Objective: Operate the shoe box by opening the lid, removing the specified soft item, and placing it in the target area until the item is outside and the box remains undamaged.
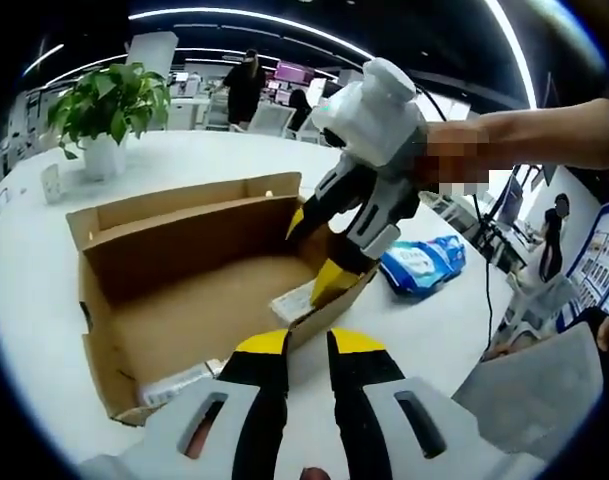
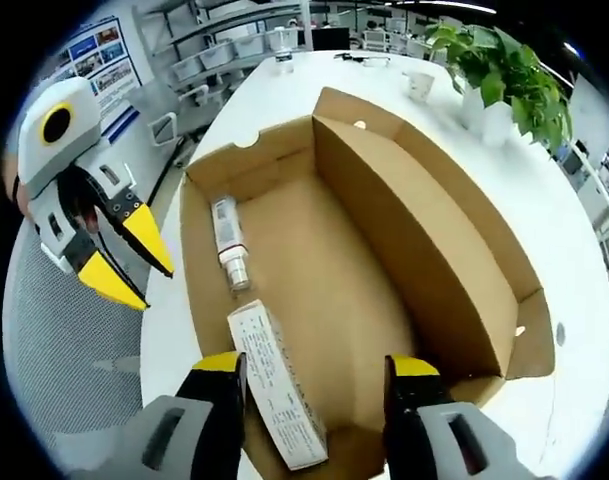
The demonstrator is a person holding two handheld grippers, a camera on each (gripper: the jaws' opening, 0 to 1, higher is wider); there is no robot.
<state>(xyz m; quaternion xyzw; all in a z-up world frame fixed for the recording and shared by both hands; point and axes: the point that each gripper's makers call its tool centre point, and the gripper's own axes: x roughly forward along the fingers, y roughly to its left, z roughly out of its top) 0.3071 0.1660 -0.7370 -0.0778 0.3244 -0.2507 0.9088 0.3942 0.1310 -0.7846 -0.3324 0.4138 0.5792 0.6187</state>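
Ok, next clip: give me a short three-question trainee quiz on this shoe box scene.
1. True or false: the shoe box has its lid closed.
2. Where does the blue-and-white soft pack lie? A) inside the box B) on the table outside the box C) under the plant pot
3. Name the two items lying on the box floor.
Key: 1 false; 2 B; 3 a long white carton and a small white bottle.
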